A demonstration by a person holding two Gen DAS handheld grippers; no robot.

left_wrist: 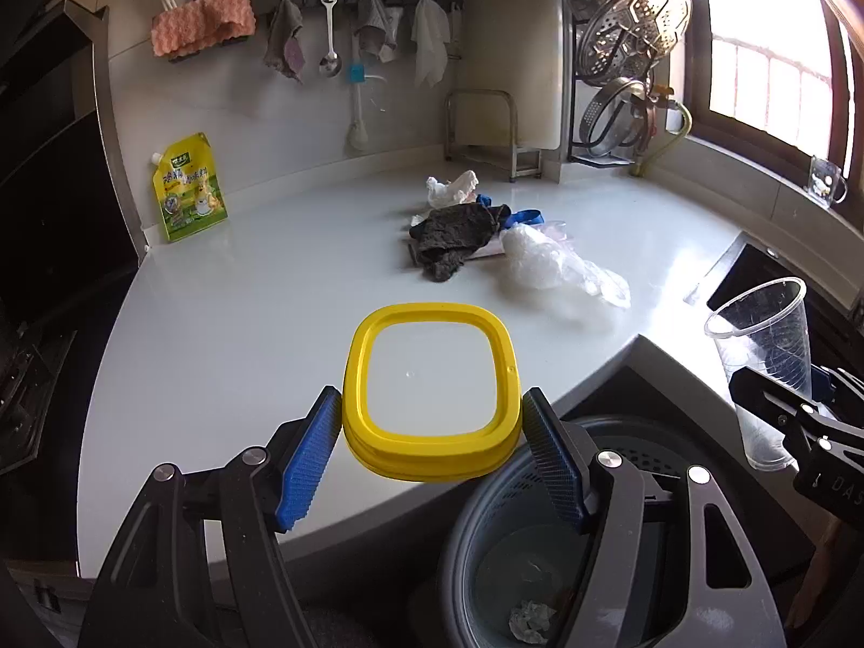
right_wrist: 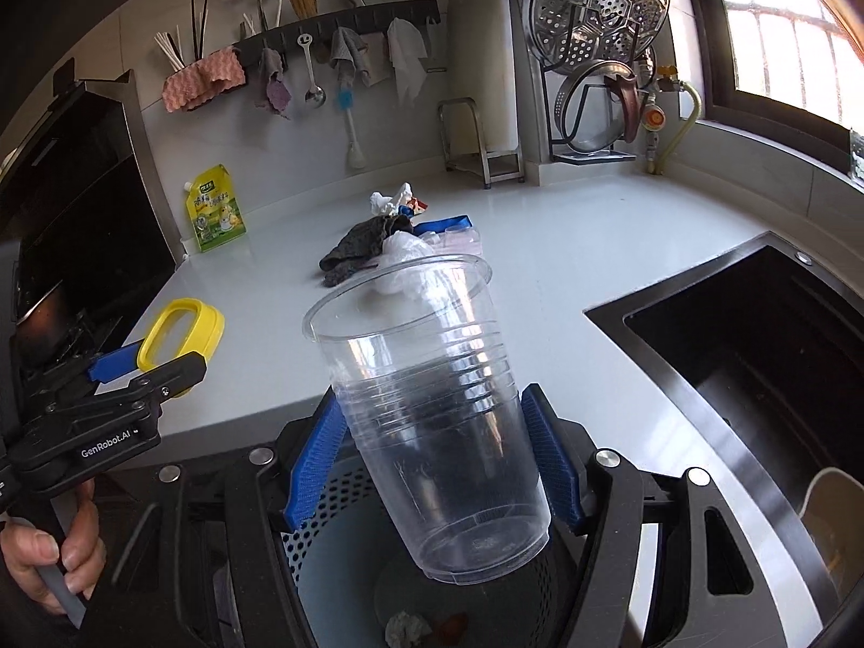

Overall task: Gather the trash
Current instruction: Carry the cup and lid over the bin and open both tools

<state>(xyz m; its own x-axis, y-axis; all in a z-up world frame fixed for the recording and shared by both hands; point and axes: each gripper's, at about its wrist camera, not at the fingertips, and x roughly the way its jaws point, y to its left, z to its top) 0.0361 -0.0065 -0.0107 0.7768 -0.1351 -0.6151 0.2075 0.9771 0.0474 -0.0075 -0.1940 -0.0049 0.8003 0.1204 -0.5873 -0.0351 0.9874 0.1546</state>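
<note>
My left gripper point(left_wrist: 432, 448) is shut on a yellow-rimmed lid point(left_wrist: 432, 464), held over the counter's front edge beside the grey perforated bin point(left_wrist: 486, 491). My right gripper point(right_wrist: 432, 448) is shut on a clear plastic cup point(right_wrist: 432, 405), held upright above the bin point(right_wrist: 318, 556); crumpled paper point(right_wrist: 405, 627) lies in the bin. The cup point(left_wrist: 767, 356) and right gripper also show at the right of the left wrist view. On the counter lie a dark rag point(left_wrist: 453, 237), a crumpled plastic bag point(left_wrist: 545, 262), white tissue point(left_wrist: 451, 189) and a blue strap point(left_wrist: 521, 216).
A yellow-green refill pouch point(left_wrist: 189, 189) leans on the back wall at the left. A metal rack point(left_wrist: 486, 135), steamer trays point(left_wrist: 632, 27) and hanging cloths stand at the back. A black sink point(right_wrist: 756, 367) lies to the right. A stove is at the far left.
</note>
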